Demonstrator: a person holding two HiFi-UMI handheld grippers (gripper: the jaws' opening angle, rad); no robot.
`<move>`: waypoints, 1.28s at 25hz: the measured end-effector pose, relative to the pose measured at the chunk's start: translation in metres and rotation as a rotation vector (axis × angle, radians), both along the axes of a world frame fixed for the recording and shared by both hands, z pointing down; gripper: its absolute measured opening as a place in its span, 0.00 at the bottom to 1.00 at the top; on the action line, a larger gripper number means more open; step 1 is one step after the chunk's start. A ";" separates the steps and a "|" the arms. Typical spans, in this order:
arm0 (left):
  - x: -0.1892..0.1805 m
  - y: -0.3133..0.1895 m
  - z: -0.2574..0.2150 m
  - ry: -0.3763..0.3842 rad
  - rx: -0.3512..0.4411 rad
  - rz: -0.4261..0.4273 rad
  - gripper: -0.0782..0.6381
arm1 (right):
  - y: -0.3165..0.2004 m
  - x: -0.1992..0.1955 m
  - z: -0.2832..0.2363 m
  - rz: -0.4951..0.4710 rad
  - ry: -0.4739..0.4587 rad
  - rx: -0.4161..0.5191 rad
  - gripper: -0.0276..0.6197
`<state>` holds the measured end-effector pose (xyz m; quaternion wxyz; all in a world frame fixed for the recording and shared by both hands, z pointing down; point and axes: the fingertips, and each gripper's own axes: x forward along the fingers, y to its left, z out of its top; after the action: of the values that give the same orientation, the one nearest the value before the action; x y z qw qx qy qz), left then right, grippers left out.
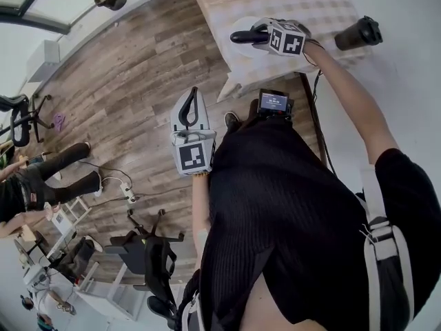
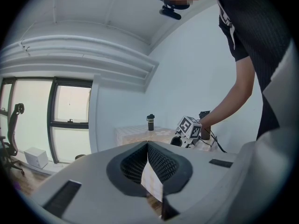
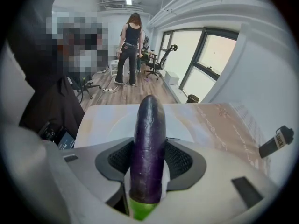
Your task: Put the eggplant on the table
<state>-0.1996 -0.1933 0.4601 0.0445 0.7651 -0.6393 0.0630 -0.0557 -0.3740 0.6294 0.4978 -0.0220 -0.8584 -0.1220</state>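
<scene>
In the right gripper view a long dark purple eggplant [image 3: 148,139] with a green stem end stands between the pads, and my right gripper [image 3: 149,146] is shut on it. It points out over the table [image 3: 219,125], which has a pale patterned cloth. From the head view, the right gripper [image 1: 256,36] holds the eggplant [image 1: 241,37] above the table [image 1: 310,5] near its front edge. My left gripper [image 1: 195,92] hangs over the wooden floor, away from the table, jaw tips together and holding nothing. The left gripper [image 2: 147,146] looks level toward the table [image 2: 133,133].
A black bottle [image 1: 358,33] stands on the table to the right of the eggplant. A person [image 3: 130,45] stands across the room by office chairs. Another person [image 1: 41,178] sits at the left, beside cables on the floor. Black chairs [image 1: 148,250] lie below.
</scene>
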 end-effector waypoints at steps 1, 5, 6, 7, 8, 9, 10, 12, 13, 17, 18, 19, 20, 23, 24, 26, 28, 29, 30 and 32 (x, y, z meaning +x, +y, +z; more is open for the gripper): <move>-0.001 0.000 -0.001 0.002 0.001 0.001 0.10 | 0.000 0.000 0.001 0.009 0.002 -0.012 0.35; -0.003 0.002 -0.002 -0.005 0.002 0.002 0.10 | -0.001 0.000 0.000 0.013 0.012 -0.036 0.35; -0.002 0.002 -0.002 -0.004 0.004 0.005 0.10 | -0.001 0.000 0.001 0.016 0.012 -0.046 0.35; -0.001 0.002 0.000 -0.003 0.001 0.008 0.10 | -0.001 0.000 0.002 0.023 0.011 -0.060 0.35; -0.001 0.002 0.001 -0.001 -0.003 0.009 0.10 | -0.001 0.001 0.003 0.031 0.011 -0.077 0.35; 0.000 0.002 0.001 0.002 -0.001 0.011 0.10 | -0.001 0.001 0.004 0.038 0.013 -0.093 0.35; 0.000 0.002 0.001 0.005 0.002 0.013 0.10 | -0.002 0.001 0.005 0.040 0.016 -0.105 0.35; -0.001 0.002 0.001 0.002 0.001 0.010 0.10 | -0.002 0.001 0.006 0.034 0.030 -0.119 0.35; 0.000 0.002 0.001 0.001 0.002 0.012 0.10 | -0.002 0.002 0.006 0.027 0.038 -0.120 0.35; -0.002 0.004 0.002 -0.006 -0.001 0.009 0.10 | -0.001 0.001 0.006 0.012 0.057 -0.115 0.36; -0.003 0.005 0.002 -0.005 -0.001 0.005 0.10 | -0.001 0.001 0.006 0.013 0.059 -0.114 0.36; -0.005 0.005 0.003 -0.006 -0.006 0.000 0.10 | -0.001 0.001 0.006 0.015 0.060 -0.114 0.36; -0.007 0.006 0.005 -0.010 -0.016 -0.007 0.10 | -0.001 0.001 0.006 0.019 0.060 -0.114 0.36; -0.008 0.009 0.006 -0.016 -0.030 -0.012 0.10 | -0.002 0.001 0.006 0.034 0.058 -0.120 0.36; -0.007 0.009 0.006 -0.013 -0.018 -0.006 0.10 | -0.002 0.000 0.006 0.037 0.056 -0.121 0.36; -0.004 0.009 0.003 -0.013 0.020 0.012 0.10 | -0.002 -0.001 0.006 0.038 0.054 -0.123 0.36; -0.001 0.009 0.000 -0.011 0.033 0.018 0.10 | -0.002 0.002 0.007 0.044 0.056 -0.123 0.36; 0.000 0.009 -0.002 -0.003 0.033 0.016 0.10 | -0.002 0.004 0.007 0.048 0.058 -0.122 0.36; 0.000 0.009 -0.002 0.004 0.032 0.014 0.10 | -0.002 0.005 0.007 0.052 0.059 -0.119 0.36; -0.003 0.011 -0.002 0.008 0.024 0.006 0.10 | -0.002 0.004 0.006 0.055 0.058 -0.114 0.36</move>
<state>-0.2023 -0.1819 0.4586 0.0376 0.7678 -0.6374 0.0526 -0.0513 -0.3763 0.6355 0.5236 -0.0305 -0.8494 -0.0584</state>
